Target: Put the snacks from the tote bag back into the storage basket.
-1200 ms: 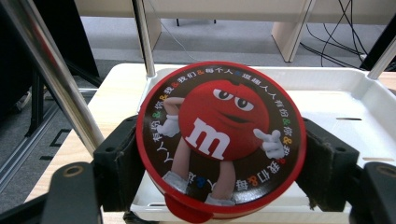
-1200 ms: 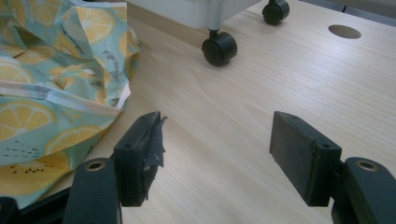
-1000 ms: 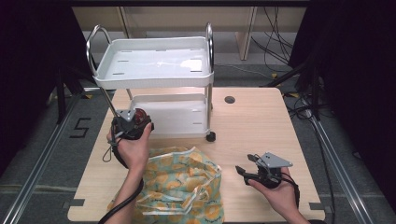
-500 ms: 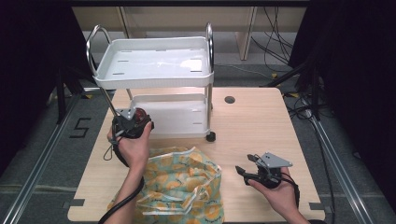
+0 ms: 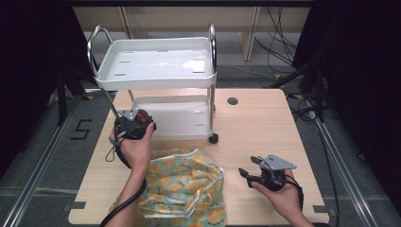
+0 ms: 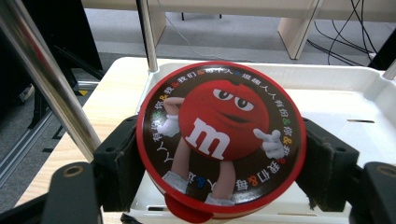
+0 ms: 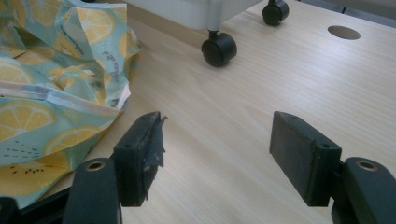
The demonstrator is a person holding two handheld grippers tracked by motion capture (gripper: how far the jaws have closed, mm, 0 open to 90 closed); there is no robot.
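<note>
Left gripper view, tin: round red candy tin with a cartoon lid sits between both pads of the left tool.
Cart: white two-shelf plastic cart's lower tray lies directly ahead, just beyond.
Right tool: jaws wide, holding nothing, above tabletop beside lemon-print bag.

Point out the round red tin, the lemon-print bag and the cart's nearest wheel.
round red tin (image 6: 221,135): left gripper view, middle of its lid, between the jaws.
lemon-print bag (image 5: 182,184): high view, middle of its crumpled top.
cart wheel (image 7: 219,49): right gripper view, side of the black caster.
</note>
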